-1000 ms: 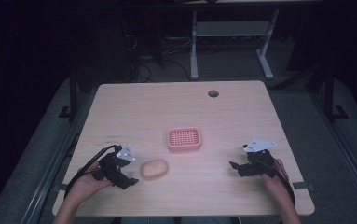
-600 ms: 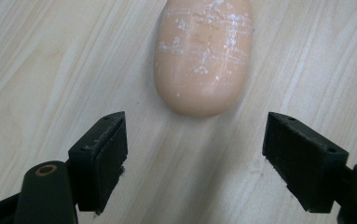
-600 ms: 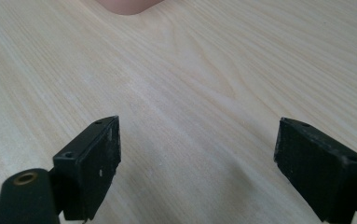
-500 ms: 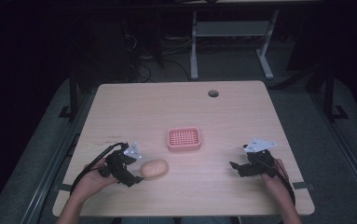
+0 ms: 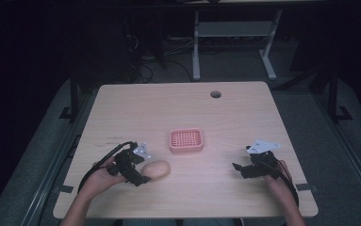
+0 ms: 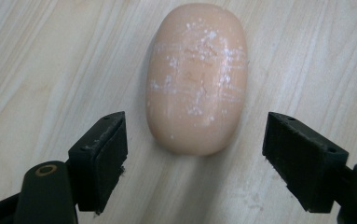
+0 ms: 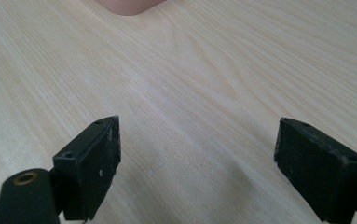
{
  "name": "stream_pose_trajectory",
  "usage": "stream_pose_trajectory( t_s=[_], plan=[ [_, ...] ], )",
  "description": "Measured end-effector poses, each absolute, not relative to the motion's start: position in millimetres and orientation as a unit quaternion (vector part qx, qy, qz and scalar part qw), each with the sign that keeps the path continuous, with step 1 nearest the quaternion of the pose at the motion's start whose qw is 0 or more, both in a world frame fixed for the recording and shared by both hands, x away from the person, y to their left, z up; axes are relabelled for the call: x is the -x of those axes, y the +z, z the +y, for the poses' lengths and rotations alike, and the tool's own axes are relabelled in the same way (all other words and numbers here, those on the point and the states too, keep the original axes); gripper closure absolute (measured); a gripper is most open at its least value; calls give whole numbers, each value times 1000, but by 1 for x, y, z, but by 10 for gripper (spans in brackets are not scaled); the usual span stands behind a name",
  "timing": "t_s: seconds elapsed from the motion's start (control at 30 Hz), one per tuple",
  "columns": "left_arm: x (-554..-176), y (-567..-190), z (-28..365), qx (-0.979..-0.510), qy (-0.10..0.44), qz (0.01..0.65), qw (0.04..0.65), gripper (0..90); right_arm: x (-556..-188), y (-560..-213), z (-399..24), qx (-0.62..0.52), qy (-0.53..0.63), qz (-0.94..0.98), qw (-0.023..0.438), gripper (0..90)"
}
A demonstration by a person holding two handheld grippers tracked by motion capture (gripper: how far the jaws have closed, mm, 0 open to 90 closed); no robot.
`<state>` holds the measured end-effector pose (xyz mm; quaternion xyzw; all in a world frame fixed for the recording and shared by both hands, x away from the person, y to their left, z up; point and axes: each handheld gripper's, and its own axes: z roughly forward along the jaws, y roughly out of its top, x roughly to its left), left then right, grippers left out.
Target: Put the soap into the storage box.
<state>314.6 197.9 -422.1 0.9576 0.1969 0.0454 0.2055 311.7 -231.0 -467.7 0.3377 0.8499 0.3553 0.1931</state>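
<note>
Pale wooden table [image 5: 178,108]: your left gripper [image 6: 192,156], jaws spread, straddles the peach oval soap bar [image 6: 196,74] near the pink perforated tray [image 5: 185,140]; I judge the approach done, so advance slightly and clamp, while your right gripper [image 7: 197,161] idles agape.

Light wooden table [image 5: 178,103]: pink basket [image 5: 185,140] at centre; potato [image 5: 155,169] just left-front of basket, apart.

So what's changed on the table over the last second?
The left gripper has moved right, up to the peach-coloured oval soap; its open jaws now flank the soap's near end without gripping it. The soap, the pink tray and the open right gripper stayed put.
</note>
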Motion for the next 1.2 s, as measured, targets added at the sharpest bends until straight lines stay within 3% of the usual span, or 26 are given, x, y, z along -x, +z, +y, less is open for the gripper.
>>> stream_pose_trajectory(
  t_s=[1.2],
  plan=[
    [-330,-435,177,-963,21,189,191,224,-312,-468,-230,-334,356,851,193,139]
  ],
)
